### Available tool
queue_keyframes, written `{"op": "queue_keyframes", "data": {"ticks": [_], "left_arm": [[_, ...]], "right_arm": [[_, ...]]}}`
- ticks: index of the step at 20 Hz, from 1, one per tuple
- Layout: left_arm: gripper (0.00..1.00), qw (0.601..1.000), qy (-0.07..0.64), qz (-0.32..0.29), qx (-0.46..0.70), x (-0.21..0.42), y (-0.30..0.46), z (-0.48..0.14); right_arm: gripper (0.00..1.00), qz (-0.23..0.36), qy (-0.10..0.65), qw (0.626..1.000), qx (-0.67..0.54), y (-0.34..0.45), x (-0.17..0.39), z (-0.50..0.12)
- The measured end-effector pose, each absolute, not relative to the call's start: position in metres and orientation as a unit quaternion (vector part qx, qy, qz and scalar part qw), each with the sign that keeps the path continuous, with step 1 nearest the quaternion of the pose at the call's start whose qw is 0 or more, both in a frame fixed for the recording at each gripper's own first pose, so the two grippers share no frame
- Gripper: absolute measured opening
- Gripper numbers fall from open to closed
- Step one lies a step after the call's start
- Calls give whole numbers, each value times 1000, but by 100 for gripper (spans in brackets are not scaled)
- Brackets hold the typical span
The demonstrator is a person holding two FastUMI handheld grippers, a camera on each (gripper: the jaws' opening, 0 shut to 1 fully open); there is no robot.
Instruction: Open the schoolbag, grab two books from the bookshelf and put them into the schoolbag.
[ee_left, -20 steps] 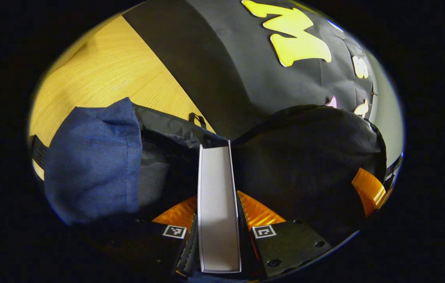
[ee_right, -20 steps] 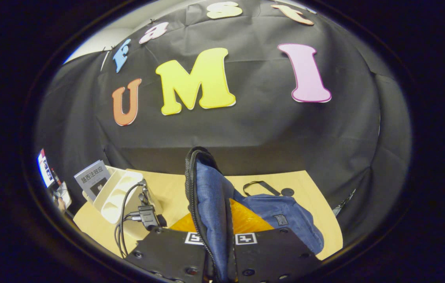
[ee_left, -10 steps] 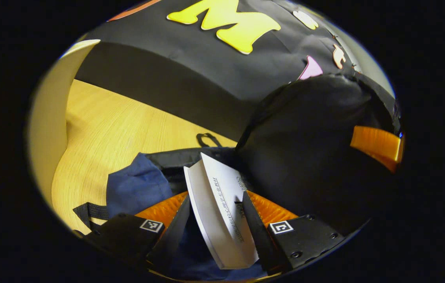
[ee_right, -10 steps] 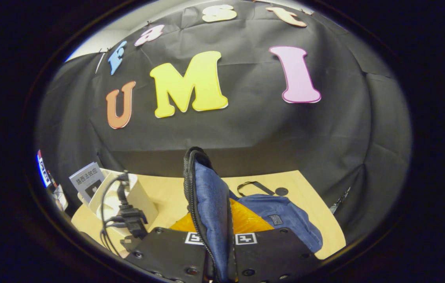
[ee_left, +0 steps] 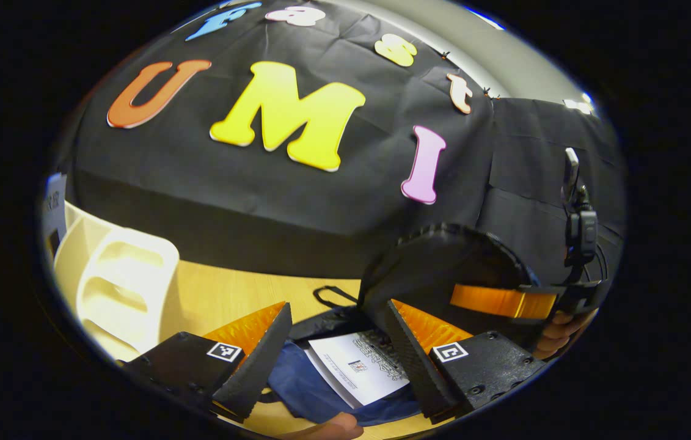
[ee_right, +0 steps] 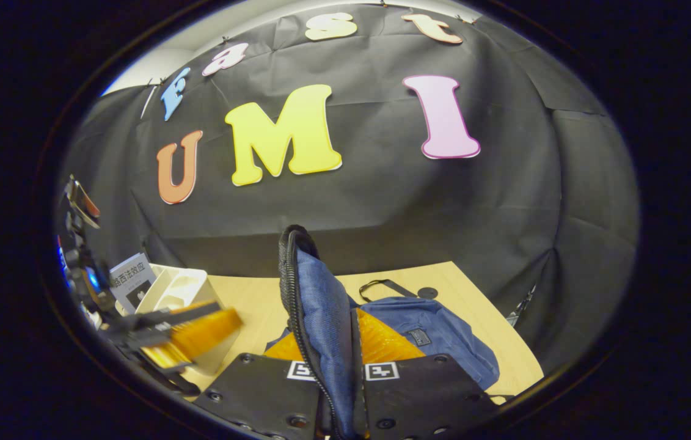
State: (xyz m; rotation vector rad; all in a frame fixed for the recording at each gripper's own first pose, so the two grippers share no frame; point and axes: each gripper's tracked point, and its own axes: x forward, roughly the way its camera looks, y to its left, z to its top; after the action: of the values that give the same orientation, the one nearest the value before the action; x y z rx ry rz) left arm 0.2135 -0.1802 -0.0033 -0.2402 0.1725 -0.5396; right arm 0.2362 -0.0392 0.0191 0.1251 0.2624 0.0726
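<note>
A white book (ee_left: 360,366) lies flat in the mouth of the blue schoolbag (ee_left: 302,382), below and between my left gripper's (ee_left: 339,308) open fingers, which do not touch it. The bag's flap (ee_left: 437,269), black on the inside, stands raised on the right, held by my right gripper (ee_left: 504,300) and a hand (ee_left: 556,333). In the right gripper view my right gripper (ee_right: 328,360) is shut on the flap's zippered edge (ee_right: 321,318), with the bag's blue body (ee_right: 437,342) on the table beyond. The left gripper (ee_right: 186,336) shows blurred at lower left.
A white bookshelf (ee_left: 119,287) stands on the wooden table (ee_left: 241,293) to the left of the bag; in the right gripper view the bookshelf (ee_right: 174,287) has a grey book (ee_right: 128,278) leaning at its far side. Black cloth walls the back.
My left gripper opened and let the white book go; the book tipped over and now lies in the bag. The left gripper rose and drew back. The right gripper kept the flap up.
</note>
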Motion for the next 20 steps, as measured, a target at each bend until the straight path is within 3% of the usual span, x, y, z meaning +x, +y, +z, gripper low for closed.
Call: {"op": "queue_keyframes", "data": {"ticks": [5,14,15,17,20], "left_arm": [[97,977,42,-201,-51,216,-118,45],[97,993,49,-94,44,227,0,90],[88,994,48,-84,45,230,11,98],[100,994,65,-76,47,236,29,107],[95,992,101,-39,70,254,69,111]], "right_arm": [[8,37,135,988,58,-35,233,9],[8,41,127,989,62,-44,228,10],[8,43,126,989,64,-43,228,12],[8,46,127,989,61,-45,228,10],[8,51,127,989,55,-43,229,10]]}}
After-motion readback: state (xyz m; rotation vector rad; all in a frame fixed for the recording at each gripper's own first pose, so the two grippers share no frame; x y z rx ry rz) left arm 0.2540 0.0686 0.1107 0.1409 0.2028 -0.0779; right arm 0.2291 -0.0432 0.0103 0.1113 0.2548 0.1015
